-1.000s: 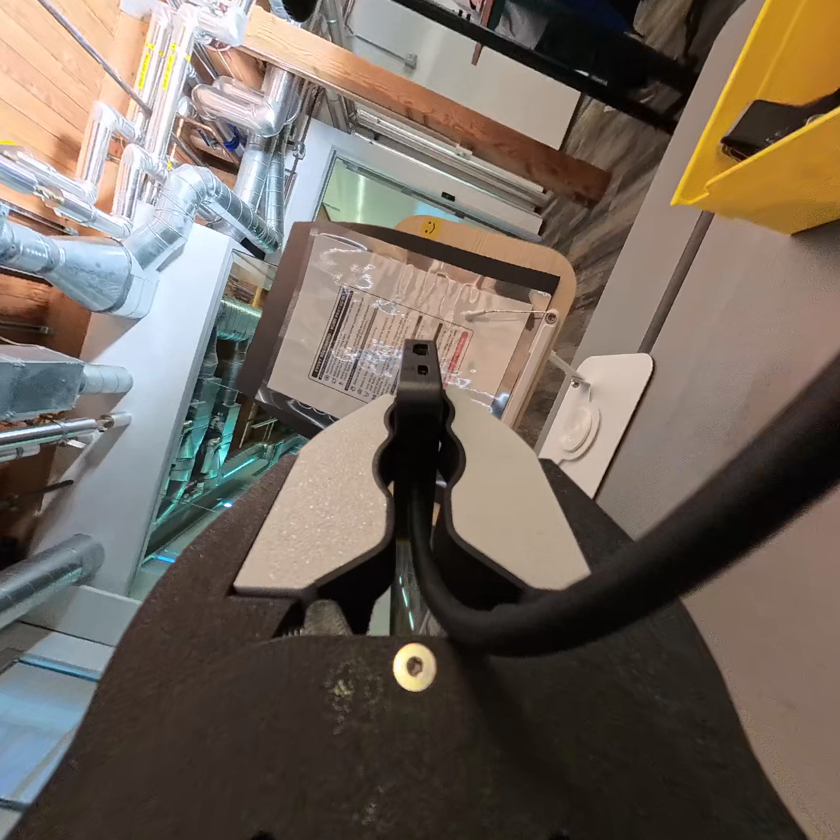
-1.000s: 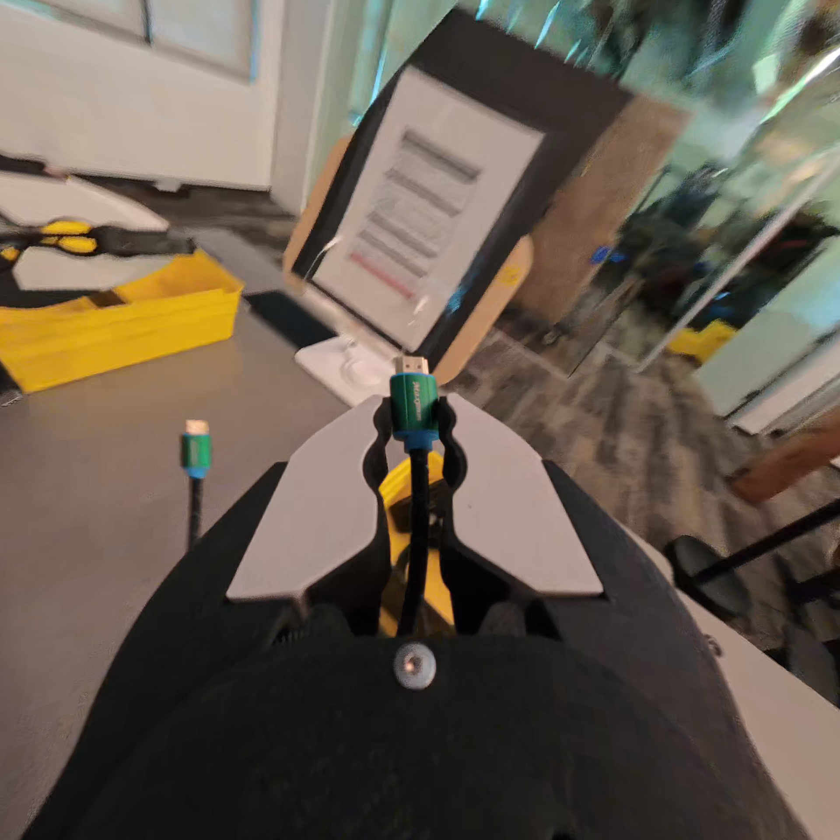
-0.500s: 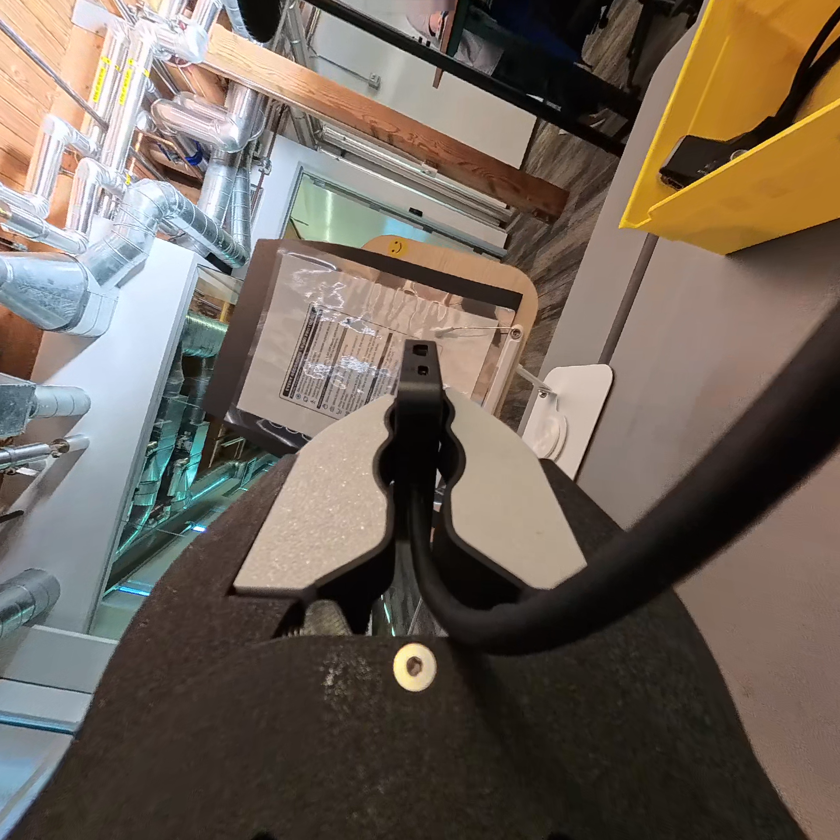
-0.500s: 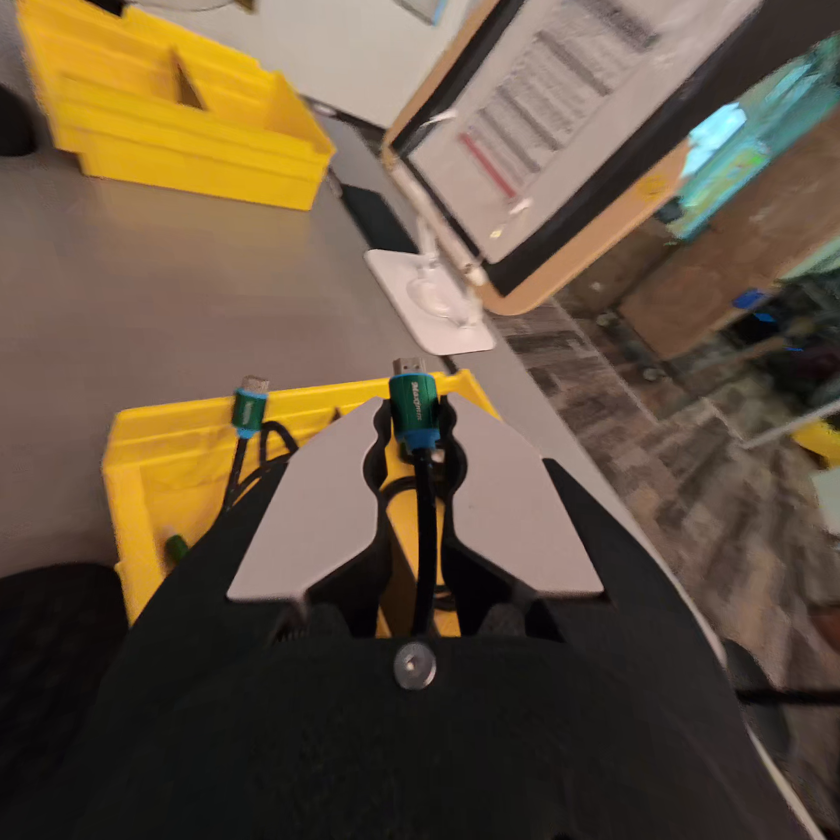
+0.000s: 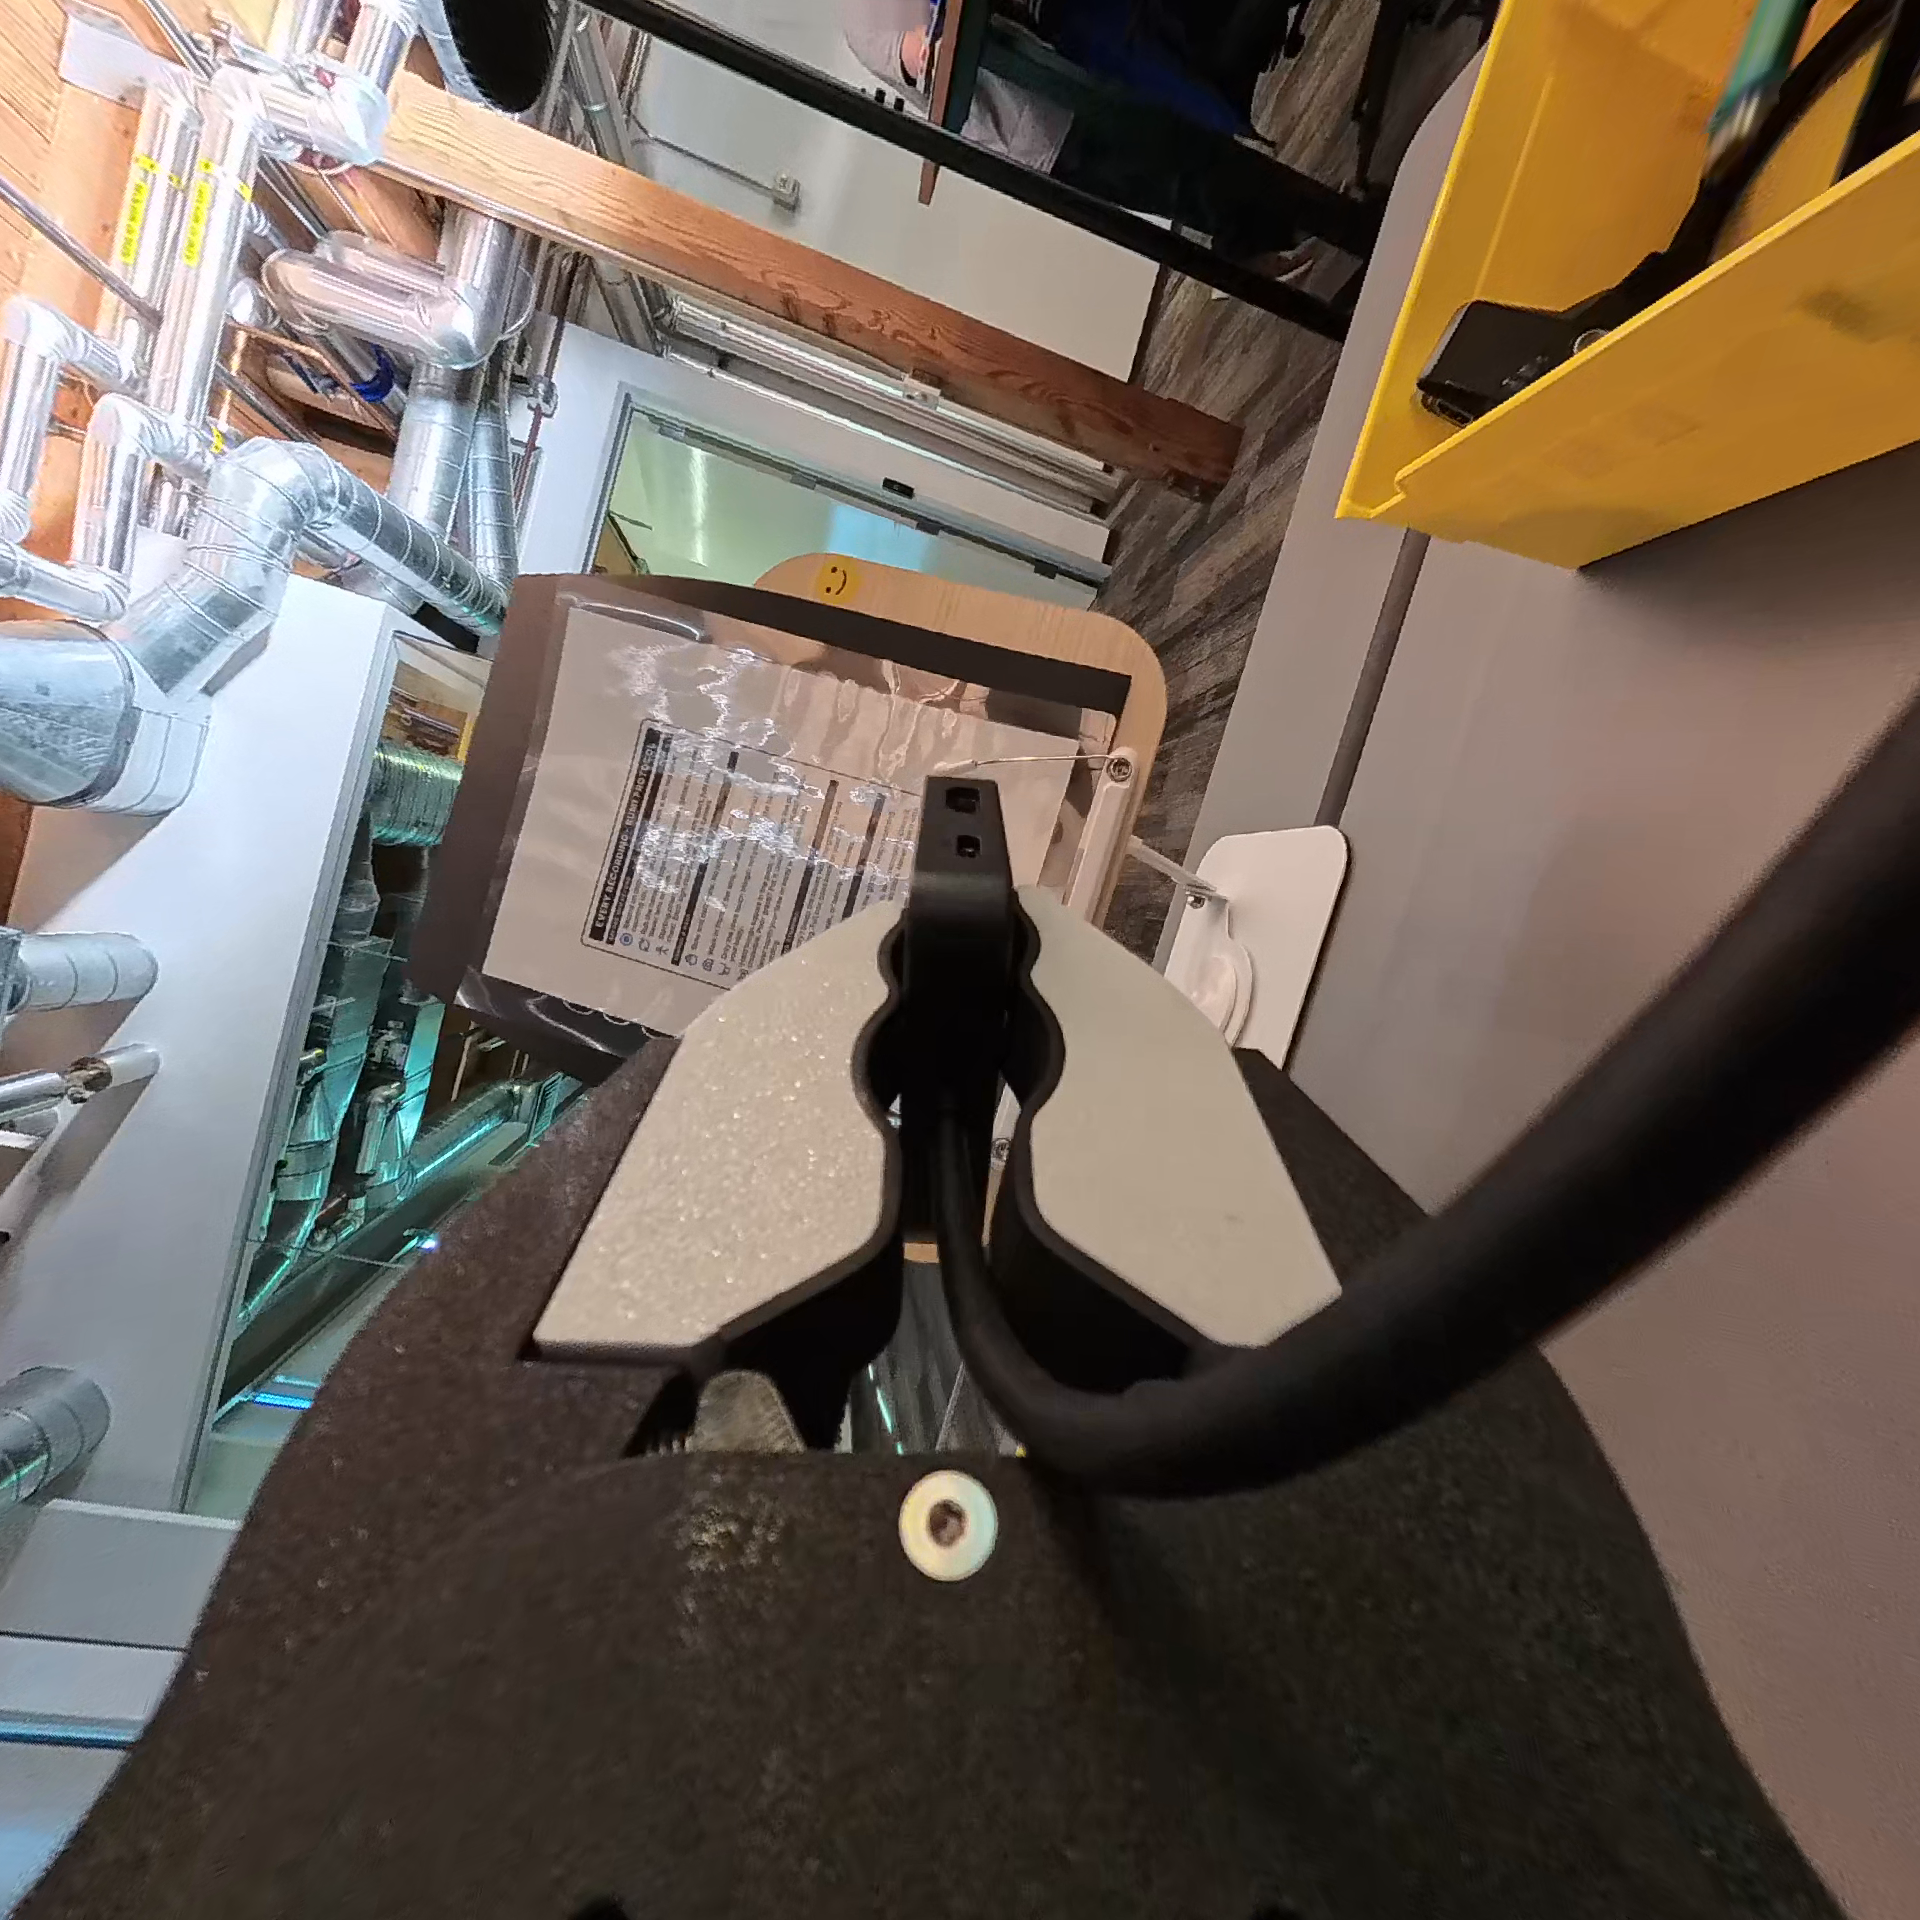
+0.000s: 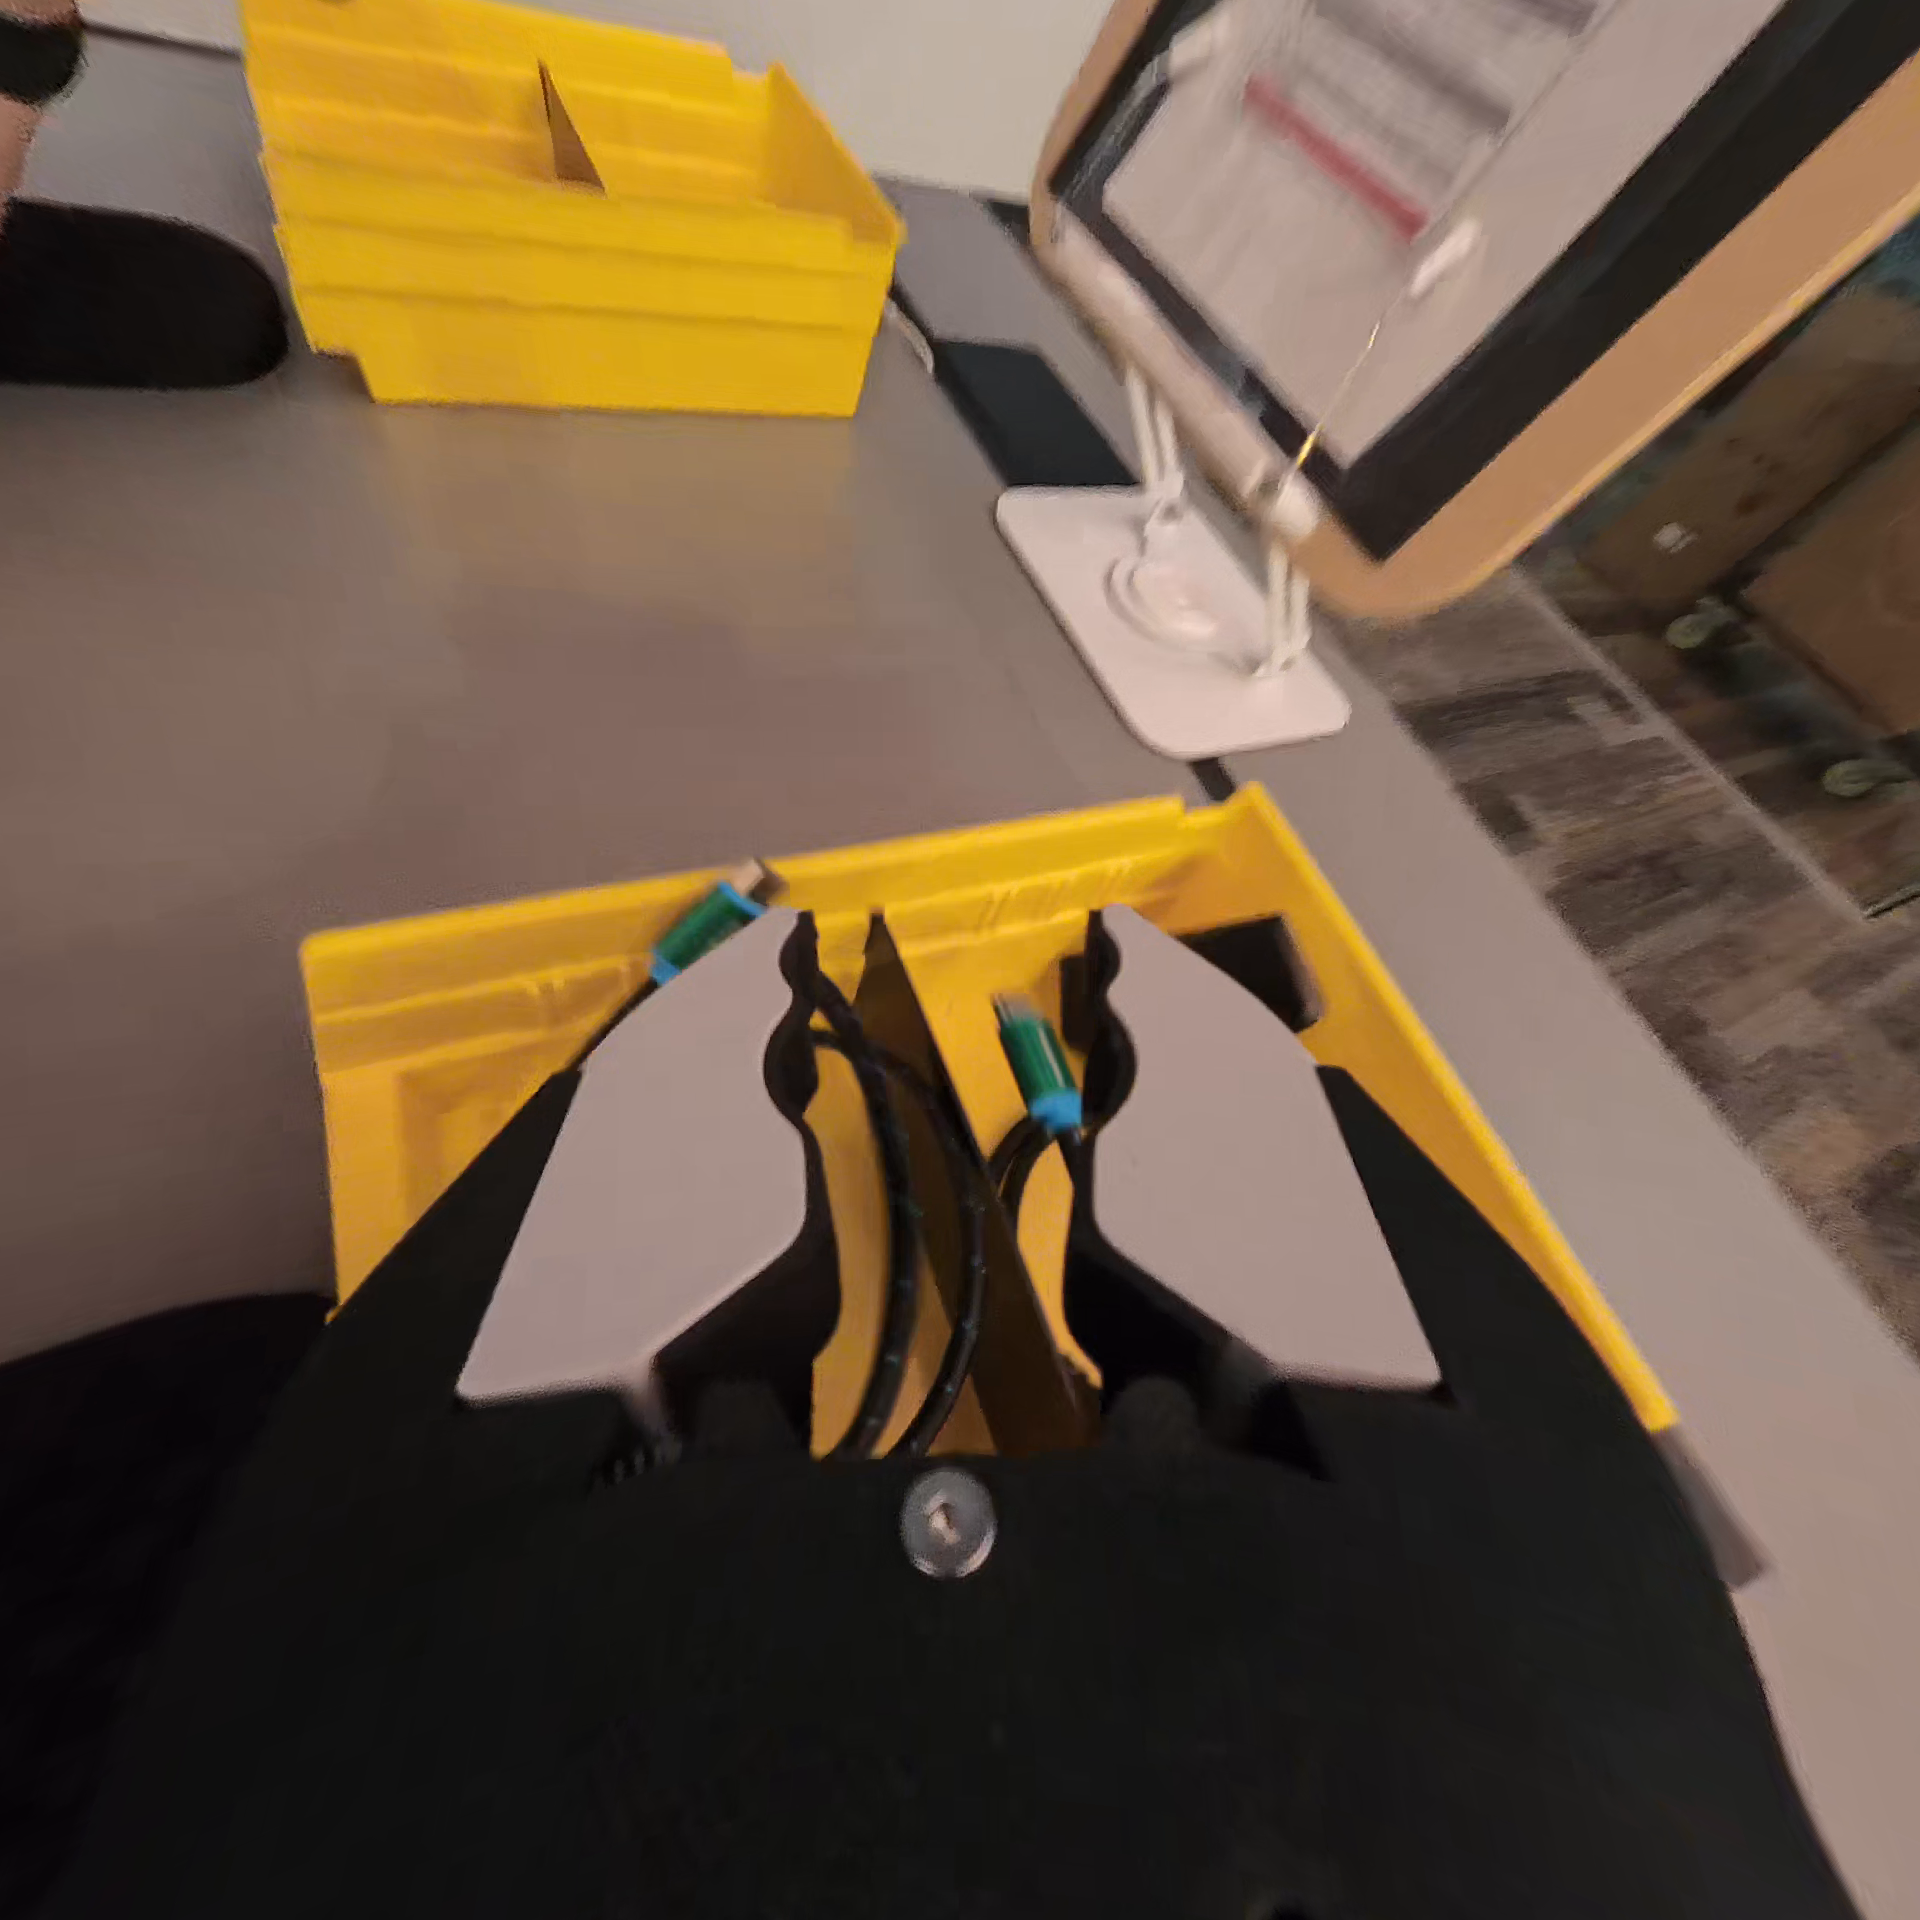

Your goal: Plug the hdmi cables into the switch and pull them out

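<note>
Spanning most of the right wrist view, the grey table [image 6: 520, 644] carries a near yellow bin [image 6: 1382, 1049], a second yellow bin [image 6: 582, 260] farther back and a white stand [image 6: 1174, 634] under a framed board [image 6: 1455, 312]. The right gripper [image 6: 951, 935] hangs above the near bin with its jaws spread wide and nothing between them. Below the gap, a green-ended cable plug [image 6: 1034, 1065] lies in the bin's right compartment, free of both fingers; another green plug [image 6: 712, 925] rests against the bin's far wall, just beside the left fingertip. Black cords loop over the divider.

In the left wrist view, the left gripper [image 5: 961, 935] is clamped on a small black connector piece [image 5: 961, 847], which protrudes past the fingertips. Its thick black cable [image 5: 1455, 1299] curves away to the right. A yellow bin [image 5: 1662, 364] on the table holds a black box [image 5: 1496, 348], well apart from this gripper.
</note>
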A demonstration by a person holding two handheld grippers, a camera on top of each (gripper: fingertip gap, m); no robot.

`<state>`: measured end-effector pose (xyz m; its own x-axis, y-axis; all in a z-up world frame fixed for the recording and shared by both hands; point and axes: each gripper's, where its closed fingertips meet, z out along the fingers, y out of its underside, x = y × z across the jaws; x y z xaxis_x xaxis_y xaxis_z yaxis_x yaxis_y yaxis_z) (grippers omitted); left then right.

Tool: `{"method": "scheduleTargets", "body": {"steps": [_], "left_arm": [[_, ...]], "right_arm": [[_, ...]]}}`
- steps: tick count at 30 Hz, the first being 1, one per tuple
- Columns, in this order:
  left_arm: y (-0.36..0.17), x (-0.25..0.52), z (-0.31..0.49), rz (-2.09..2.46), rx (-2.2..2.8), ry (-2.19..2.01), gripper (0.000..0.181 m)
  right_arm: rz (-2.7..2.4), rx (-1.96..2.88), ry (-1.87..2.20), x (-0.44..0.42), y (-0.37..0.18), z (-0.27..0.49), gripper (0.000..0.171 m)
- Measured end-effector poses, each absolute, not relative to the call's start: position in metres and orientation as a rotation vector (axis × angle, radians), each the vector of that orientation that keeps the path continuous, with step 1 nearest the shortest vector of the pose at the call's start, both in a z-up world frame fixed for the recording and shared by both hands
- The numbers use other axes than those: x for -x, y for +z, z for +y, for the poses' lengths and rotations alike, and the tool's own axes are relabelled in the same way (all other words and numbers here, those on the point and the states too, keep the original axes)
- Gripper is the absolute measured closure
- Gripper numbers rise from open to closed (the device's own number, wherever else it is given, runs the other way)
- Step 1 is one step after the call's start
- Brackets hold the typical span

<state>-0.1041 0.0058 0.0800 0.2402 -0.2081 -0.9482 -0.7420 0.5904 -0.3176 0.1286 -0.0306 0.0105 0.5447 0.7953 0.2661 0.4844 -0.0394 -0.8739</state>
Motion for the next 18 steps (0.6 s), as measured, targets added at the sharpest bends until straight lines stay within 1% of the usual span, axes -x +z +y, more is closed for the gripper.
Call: {"method": "scheduleTargets", "body": {"steps": [4, 7, 10, 13, 15, 17, 18], "left_arm": [[0.082, 0.1, -0.004, 1.334, 0.889, 0.366, 0.167], [0.081, 0.085, -0.031, 1.406, 0.822, 0.169, 0.167], [0.083, 0.075, -0.057, 1.452, 0.782, -0.003, 0.168], [0.081, 0.07, -0.079, 1.517, 0.733, -0.126, 0.168], [0.078, 0.068, -0.086, 1.554, 0.731, -0.167, 0.165], [0.072, 0.068, -0.086, 1.584, 0.73, -0.158, 0.167], [0.071, 0.067, -0.086, 1.58, 0.728, -0.159, 0.167]], "right_arm": [[-1.108, 1.417, 0.196, -0.098, 0.078, -0.049, 0.121], [-1.229, 1.187, 0.045, -0.044, 0.112, -0.068, 0.123], [-1.409, 1.017, -0.097, 0.022, 0.109, -0.081, 0.132], [-1.537, 0.916, -0.239, 0.067, 0.091, -0.083, 0.141], [-1.582, 0.889, -0.29, 0.081, 0.082, -0.082, 0.147], [-1.605, 0.915, -0.308, 0.081, 0.077, -0.08, 0.156], [-1.606, 0.932, -0.3, 0.08, 0.077, -0.08, 0.156]]}}
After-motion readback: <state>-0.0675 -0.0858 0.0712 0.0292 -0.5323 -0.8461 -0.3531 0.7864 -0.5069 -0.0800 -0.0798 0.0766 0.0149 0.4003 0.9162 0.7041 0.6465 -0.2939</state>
